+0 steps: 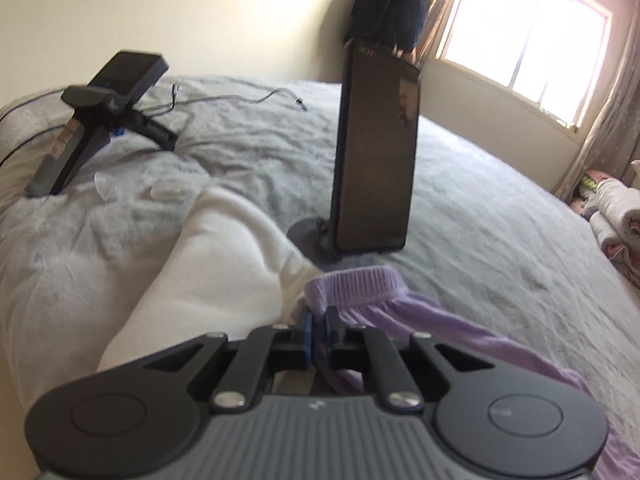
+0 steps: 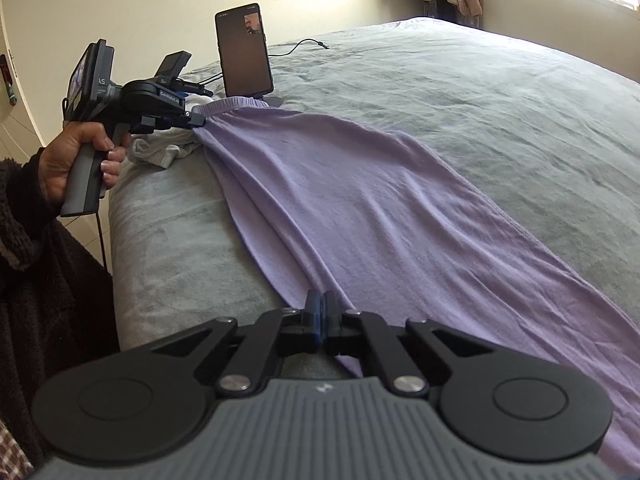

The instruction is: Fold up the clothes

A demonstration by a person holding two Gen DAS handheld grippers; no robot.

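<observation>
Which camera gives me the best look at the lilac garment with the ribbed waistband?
The right wrist view: the lilac garment lies stretched along the grey bed cover, pinched by the left gripper and the right gripper. The left wrist view shows only its ribbed waistband and nearby fabric.

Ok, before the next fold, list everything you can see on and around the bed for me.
purple garment: one, lilac, stretched along the bed edge between both tools
white garment: one, white, bunched beside the purple waistband
bed cover: one, grey
phone: one, black, upright on a stand by the waistband
spare tool: one, black, lying on the bed
cable: one, grey, behind the phone
hanging clothes: several, dark, room corner
window: one, bright
left tool: shut on the waistband end
right tool: shut on the far end
left hand: gripping its handle
</observation>
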